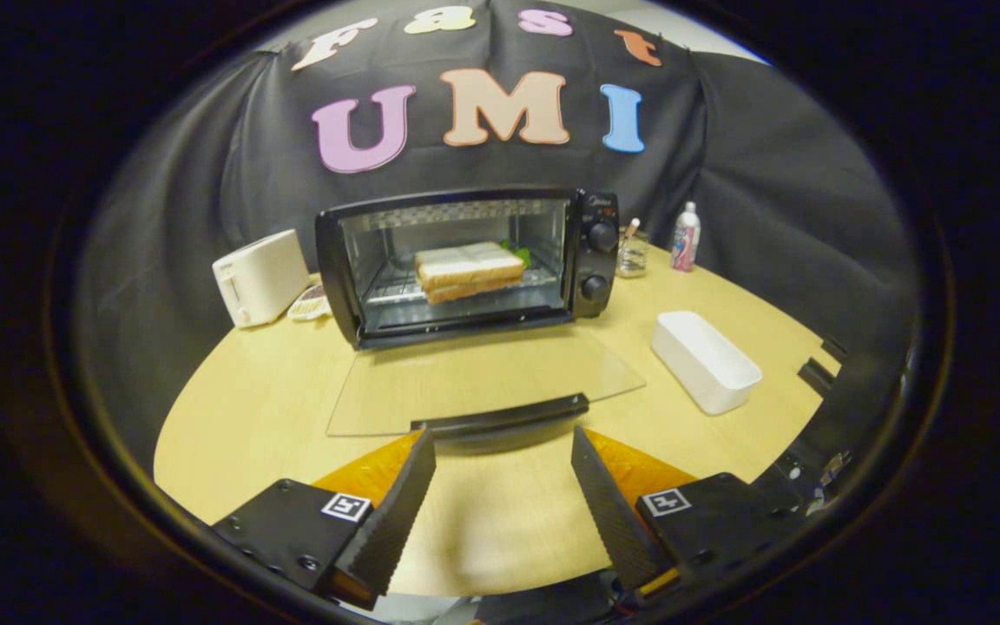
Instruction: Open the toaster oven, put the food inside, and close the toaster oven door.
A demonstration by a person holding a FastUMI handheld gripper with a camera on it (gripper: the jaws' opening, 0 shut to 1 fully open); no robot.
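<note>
A black toaster oven (591, 252) stands on the round wooden table (240, 408), beyond my fingers. Its glass door (483, 378) hangs fully down, lying flat toward me, with its dark handle (500, 417) just ahead of my fingertips. On the rack inside lies a sandwich (469, 270) of white bread with a bit of green showing at its right end. My gripper (504, 447) is open, nothing between its fingers, and the door handle spans the gap just past the tips.
A white toaster (259, 276) stands left of the oven, with a small patterned object (310, 304) beside it. A white rectangular container (705, 360) lies to the right. A glass jar (632, 253) and a small bottle (685, 236) stand behind the oven's right side.
</note>
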